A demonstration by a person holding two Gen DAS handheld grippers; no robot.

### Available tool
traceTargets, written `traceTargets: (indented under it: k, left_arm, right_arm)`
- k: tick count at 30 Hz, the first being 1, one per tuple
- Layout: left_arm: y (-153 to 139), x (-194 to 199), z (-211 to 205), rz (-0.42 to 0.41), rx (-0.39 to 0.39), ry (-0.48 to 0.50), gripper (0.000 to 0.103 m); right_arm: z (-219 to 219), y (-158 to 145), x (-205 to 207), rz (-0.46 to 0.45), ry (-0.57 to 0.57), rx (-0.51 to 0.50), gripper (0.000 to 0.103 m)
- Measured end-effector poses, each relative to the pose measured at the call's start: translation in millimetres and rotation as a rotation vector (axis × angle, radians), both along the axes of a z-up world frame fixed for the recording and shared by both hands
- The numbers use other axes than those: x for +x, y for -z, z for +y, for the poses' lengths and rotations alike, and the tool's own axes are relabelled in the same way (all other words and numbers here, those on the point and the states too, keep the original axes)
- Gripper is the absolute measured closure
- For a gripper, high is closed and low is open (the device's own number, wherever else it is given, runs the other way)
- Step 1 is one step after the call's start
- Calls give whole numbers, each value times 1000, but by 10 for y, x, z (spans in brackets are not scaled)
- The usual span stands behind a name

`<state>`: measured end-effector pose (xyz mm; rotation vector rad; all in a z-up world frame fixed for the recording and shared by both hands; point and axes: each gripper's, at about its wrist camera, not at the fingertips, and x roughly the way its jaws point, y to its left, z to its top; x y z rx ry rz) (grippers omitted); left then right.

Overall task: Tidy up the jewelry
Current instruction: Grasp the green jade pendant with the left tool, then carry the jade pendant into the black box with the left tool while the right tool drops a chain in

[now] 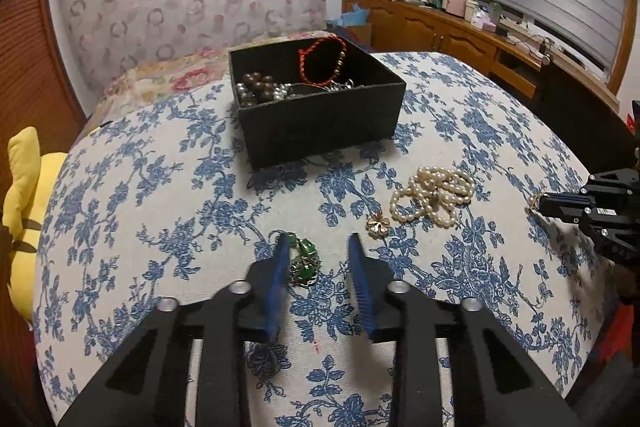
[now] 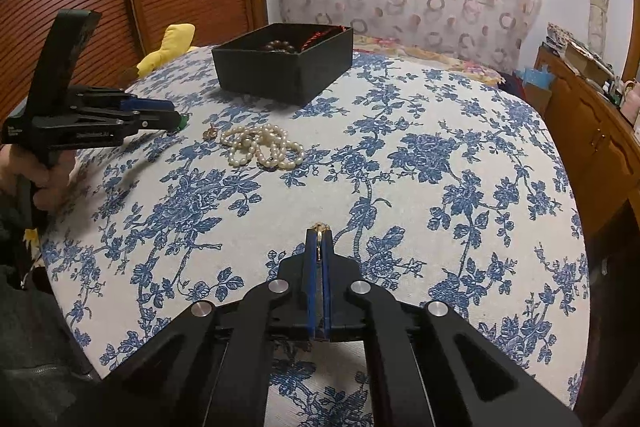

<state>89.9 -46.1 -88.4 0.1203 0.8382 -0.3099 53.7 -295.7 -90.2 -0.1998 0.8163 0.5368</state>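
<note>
Left gripper [image 1: 318, 241]: its fingers are standing apart over the cloth, with a gap showing beside the green pendant [image 1: 305, 261], so they are bracketing it and not yet pinching it

Green pendant: it is lying on the floral tablecloth [image 1: 160, 195] between the two blue pads, hard against the left-hand finger [image 1: 280, 267] and clear of the right-hand one; its long axis is running roughly along the fingers, pointing away toward the box

Right gripper [image 2: 319, 233]: its fingers are pressing together on a small gold piece [image 2: 321, 226], whose tip is peeking out just past the fingertips; what kind of piece it is cannot be told

Black box [image 1: 316, 99]: it is sitting well ahead of the left fingers, open on top, already holding brown beads, a red cord bracelet and silvery pieces

Loose pieces: the pearl strand [image 1: 434, 195] and a gold flower charm [image 1: 377, 225] are lying ahead and to the right of the left fingers, the charm nearer

Deciding relation: the pendant is sitting off-centre in the left fingers, so closing should be pushing it sideways before it is gripped

Nearer hand: the left is nearer both the pendant and the box
</note>
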Motion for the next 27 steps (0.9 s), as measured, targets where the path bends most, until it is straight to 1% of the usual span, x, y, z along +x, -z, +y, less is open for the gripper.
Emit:
traceTargets:
  k: [3,7,10,11,12,13,16,18,22,27]
  left_arm:
    - [41,23,-15,10,-1,7,83]
    - [107,72,-21,27,19,-1,83]
    - [106,85,-11,28,18,-3,83]
    - [106,87,-12,27,20,-1,85]
    - [110,86,-11,24,26,-3,92]
    - [111,86,-9,20,36,-5,97]
    - [95,82,21,29,4,4,98]
    - [61,64,31,15,4,-4,98]
    - [-66,21,46,-14,-24,-4,98]
    - [-291,26,50,-56,-47,2,98]
  right_arm:
    - [8,8,-5,1,-3,0,100]
    - [13,17,-5,1,-3,-1,100]
    - [6,11,1,-1,-3,0,100]
    - [4,6,6,-2,-3,1,100]
    - [4,-1,10,-4,-4,1,100]
    - [8,-10,18,-5,-5,3,100]
    - [30,-40,45,-11,-7,6,100]
    - [54,-68,70,-16,-10,9,100]
    - [135,-143,113,-33,-25,14,100]
    - [287,-302,230,-65,-58,20,100]
